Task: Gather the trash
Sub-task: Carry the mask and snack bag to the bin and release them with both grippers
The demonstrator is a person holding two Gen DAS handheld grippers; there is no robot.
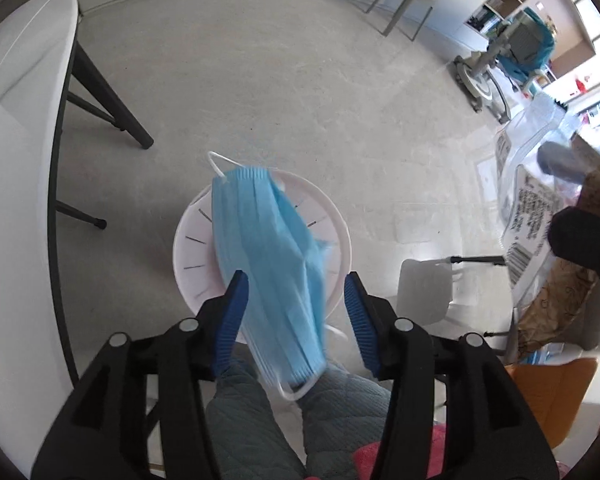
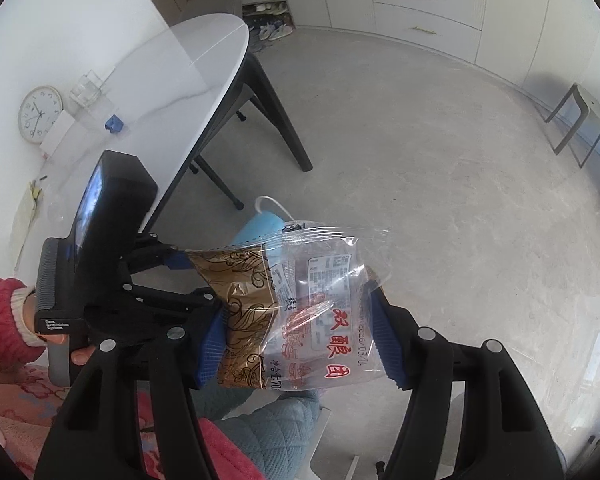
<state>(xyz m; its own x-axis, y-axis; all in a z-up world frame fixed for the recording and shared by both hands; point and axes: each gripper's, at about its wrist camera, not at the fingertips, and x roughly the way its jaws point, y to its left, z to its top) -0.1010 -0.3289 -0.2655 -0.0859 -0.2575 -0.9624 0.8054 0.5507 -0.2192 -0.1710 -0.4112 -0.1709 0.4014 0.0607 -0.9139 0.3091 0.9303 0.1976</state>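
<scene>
Hanging between the parted left gripper [image 1: 296, 304] pads, a blue mask [image 1: 272, 264] sits above the white bin [image 1: 188, 248]. Right gripper [image 2: 300, 336] clamps a snack wrapper [image 2: 300, 300].

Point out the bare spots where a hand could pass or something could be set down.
Open floor stretches from the table legs across to the stool. Crowded: over the white bin, where the blue mask hangs, and rightward, around the snack wrapper.

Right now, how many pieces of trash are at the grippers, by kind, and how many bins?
Blue face mask: 1, loose between the open left gripper pads, above the bin
Clear snack wrapper: 1, in the right gripper
White bin: 1
Total: 3
</scene>
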